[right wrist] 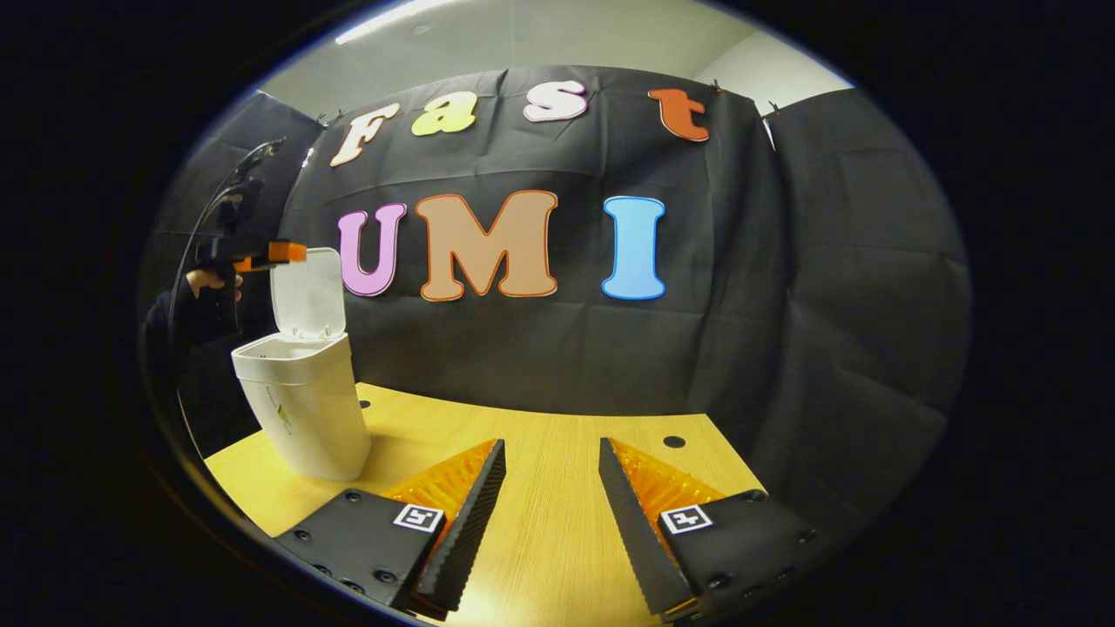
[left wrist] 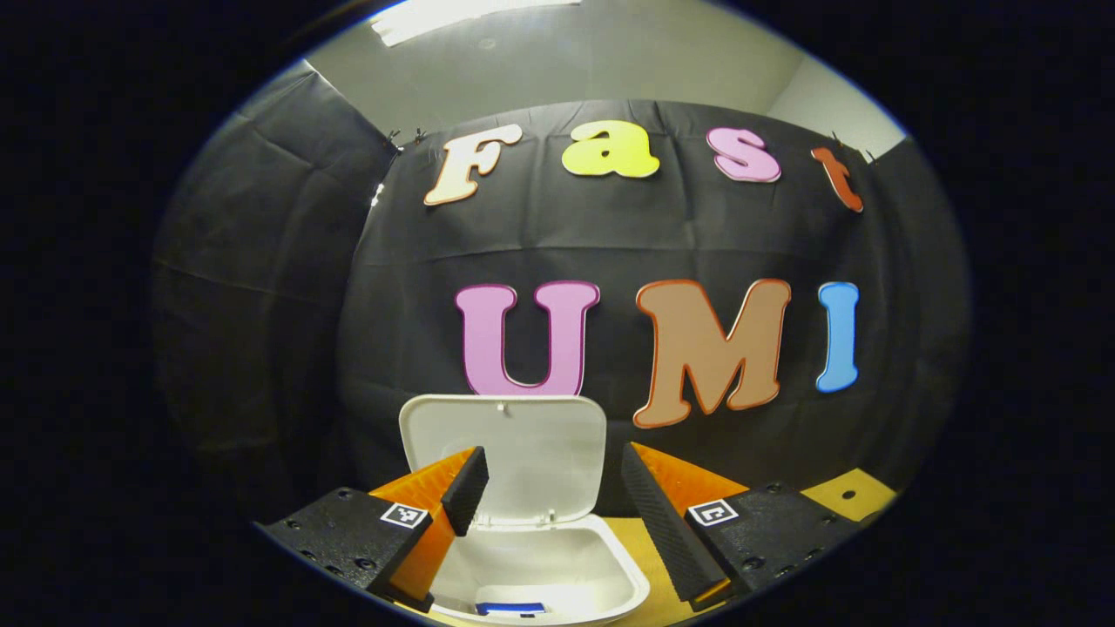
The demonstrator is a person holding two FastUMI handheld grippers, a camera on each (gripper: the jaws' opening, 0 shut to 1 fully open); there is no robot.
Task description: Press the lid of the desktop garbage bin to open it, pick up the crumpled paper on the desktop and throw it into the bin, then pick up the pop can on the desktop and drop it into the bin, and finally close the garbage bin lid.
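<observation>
The bin was cut off at the bottom of the left gripper view, so only its rim, part of the inside and the raised lid showed. A small blue item lay inside at the near edge; too little visible to say what it was. In the right gripper view a faint mark sat on the bin's front wall, too small to read. Square black-and-white tags sat on both grippers' bodies, no legible writing.

Left gripper hung above the bin's mouth w/ jaws wide apart, nothing between them. In the right gripper view it appeared far left, by the lid's top edge, w/ a hand and dark sleeve behind it, mostly lost in shadow; cable ran up from it.

Right gripper sat low over the table, jaws well apart, holding nothing, well apart from the bin.

Bin stood upright on the table's far-left part in the right gripper view, lid tipped up and back, open.

Table was light wood grain w/ a few small dark round holes. Black cloth walled the booth at back and sides; pale ceiling w/ a bright strip light above.
</observation>
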